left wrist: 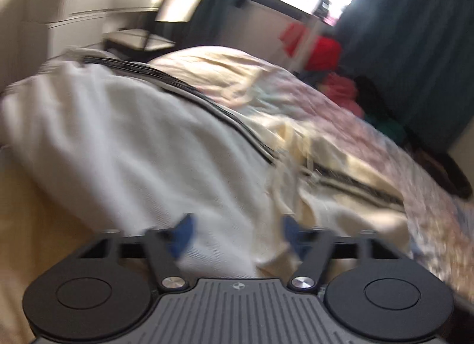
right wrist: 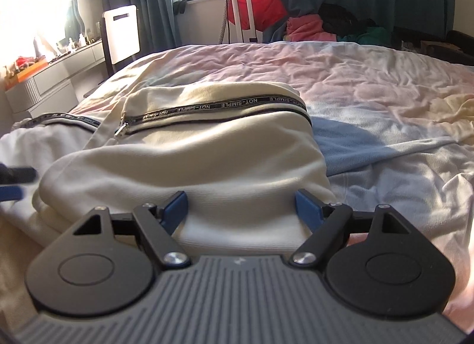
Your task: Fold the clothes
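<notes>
A cream zip-up garment lies bunched on the bed, with black "NOT-SIMPLE" tape along its zipper. My right gripper is open low over its near folded edge, which lies between the blue pads without being pinched. In the blurred left wrist view the same garment spreads white and cream, its zipper running diagonally. My left gripper stands open, and a fold of the cloth lies loose between its fingers. A left fingertip shows at the right view's left edge.
A white dresser with small items and a chair stand left of the bed. Beyond the far edge are a steamer stand, red cloth and a pile of clothes under dark curtains. A blue blanket patch lies right of the garment.
</notes>
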